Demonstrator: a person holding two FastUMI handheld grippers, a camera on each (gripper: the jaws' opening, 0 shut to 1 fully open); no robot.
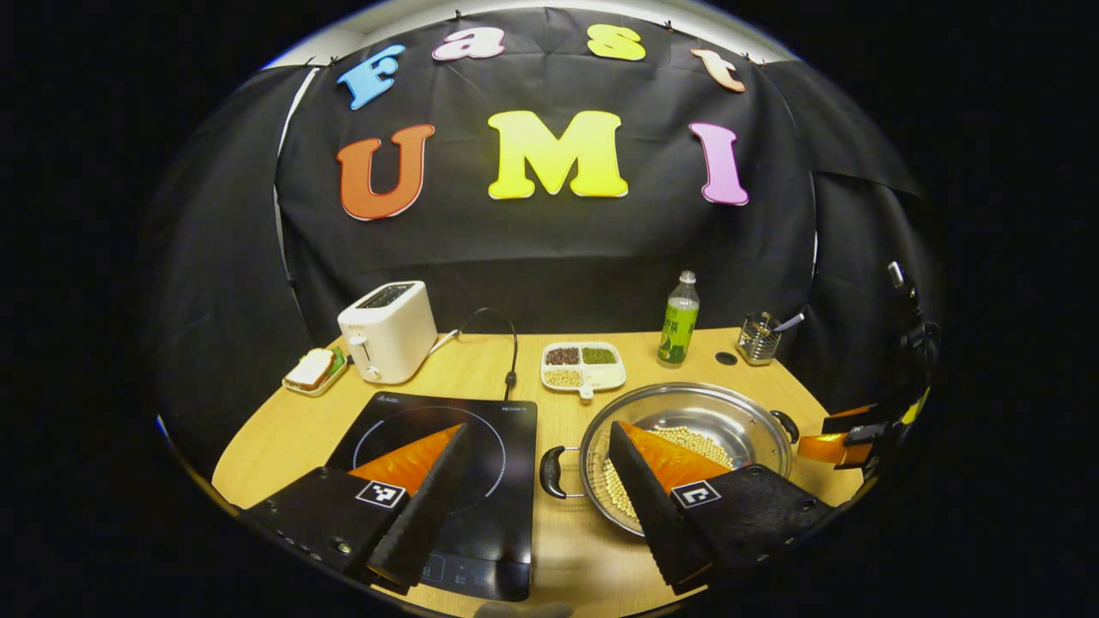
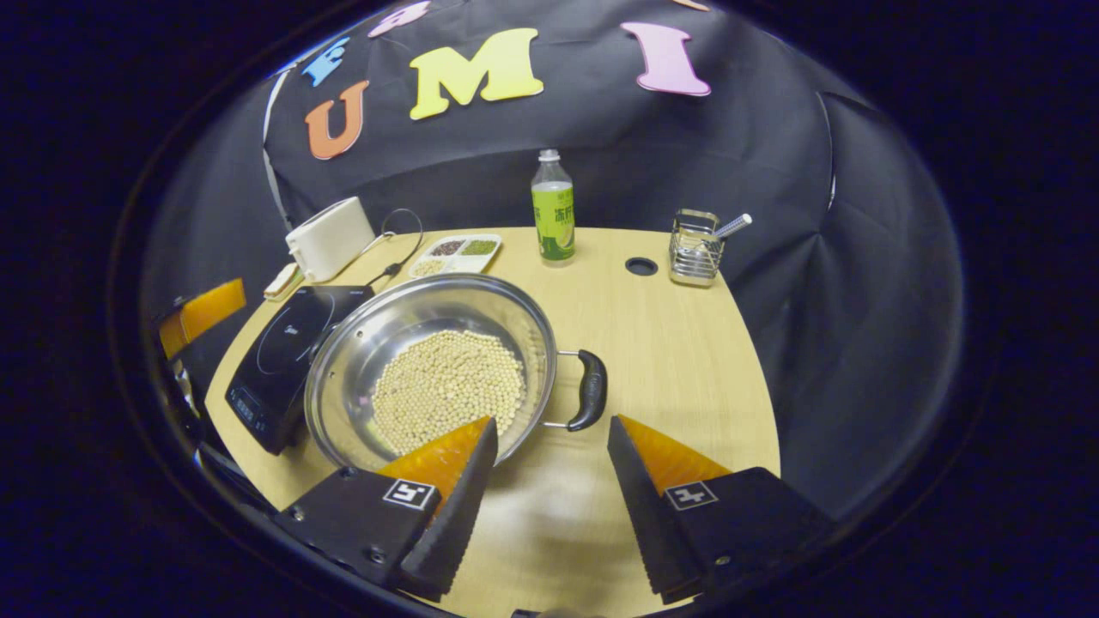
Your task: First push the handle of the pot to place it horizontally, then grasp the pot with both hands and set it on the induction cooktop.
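Shiny steel pot [image 2: 429, 360] of pale beans sat partly hidden by both claws [image 1: 539, 442] [image 2: 552, 438], each spread wide, gripping nothing.

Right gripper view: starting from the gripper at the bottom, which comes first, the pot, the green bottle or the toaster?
1. The pot, holding pale beans, sits just ahead of the right gripper, slightly to the left.
2. The green bottle stands upright farther back, near the table's far edge, about centre.
3. The toaster is farthest, at the far left corner beyond the induction cooktop.
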